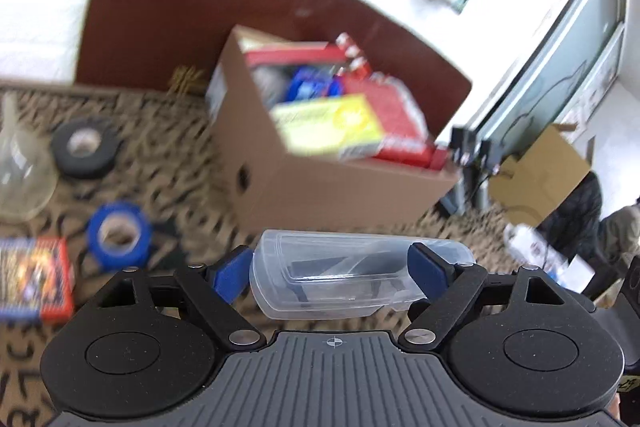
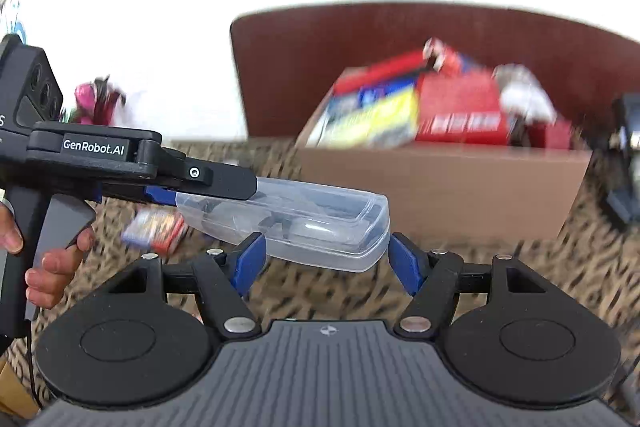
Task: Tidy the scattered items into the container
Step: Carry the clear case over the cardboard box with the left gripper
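Surface: leopard-print brown and black cloth (image 1: 168,163) covers the work area; a dark red-brown rounded board (image 1: 168,11) lies behind it.
Container: open brown cardboard box (image 1: 256,155) sits on the cloth, packed with a yellow-green carton (image 1: 328,123), red packets (image 1: 396,111) and blue items; blurred in both views.
Held item: clear plastic oblong case with dark contents (image 1: 340,275) is up off the cloth, near the box front but short of it.
Left gripper (image 1: 336,271): blue pads set on the two sides of the case, closed in on its width and carrying it; in the right wrist view it reaches in from the left, gripping one end.
Right gripper (image 2: 326,259): fingers spread wide, nothing between them; the free end of the case hangs just ahead of the gap. Contact cannot be told.
Loose on cloth, left of box: black tape roll (image 1: 86,147), blue tape roll (image 1: 120,235), clear glass funnel (image 1: 20,167), small red and blue printed box (image 1: 34,283).
Right of box: tan cardboard piece (image 1: 540,171), black stand (image 2: 624,155).
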{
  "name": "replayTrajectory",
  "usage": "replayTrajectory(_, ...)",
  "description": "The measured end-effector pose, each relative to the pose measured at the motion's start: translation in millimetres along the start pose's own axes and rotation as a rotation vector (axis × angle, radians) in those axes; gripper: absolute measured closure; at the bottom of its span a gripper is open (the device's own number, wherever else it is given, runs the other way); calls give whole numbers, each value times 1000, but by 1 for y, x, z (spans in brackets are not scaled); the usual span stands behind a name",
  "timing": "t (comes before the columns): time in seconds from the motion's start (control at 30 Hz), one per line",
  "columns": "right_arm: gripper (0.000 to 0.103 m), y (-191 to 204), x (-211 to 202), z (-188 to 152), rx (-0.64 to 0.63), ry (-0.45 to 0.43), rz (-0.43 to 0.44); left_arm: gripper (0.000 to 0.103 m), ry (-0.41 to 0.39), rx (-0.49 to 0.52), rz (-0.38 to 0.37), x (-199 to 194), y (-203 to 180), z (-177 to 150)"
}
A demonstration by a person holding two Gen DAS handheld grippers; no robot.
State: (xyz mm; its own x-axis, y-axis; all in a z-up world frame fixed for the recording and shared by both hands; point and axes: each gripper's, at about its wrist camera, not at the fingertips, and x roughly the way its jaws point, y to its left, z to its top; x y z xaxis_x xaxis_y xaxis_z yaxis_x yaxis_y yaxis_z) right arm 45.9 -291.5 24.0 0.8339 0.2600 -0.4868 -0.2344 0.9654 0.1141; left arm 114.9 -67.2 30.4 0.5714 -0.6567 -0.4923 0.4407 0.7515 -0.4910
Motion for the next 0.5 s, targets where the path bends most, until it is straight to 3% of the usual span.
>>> replayTrajectory(0.23,31,-31,9,60,-38,-93,-29,14,-71,-1,-42,29,-20,63)
replayTrajectory(0.5,31,-72,64,108,-23,-94,-18,12,-90,-17,-19,82,-14,124)
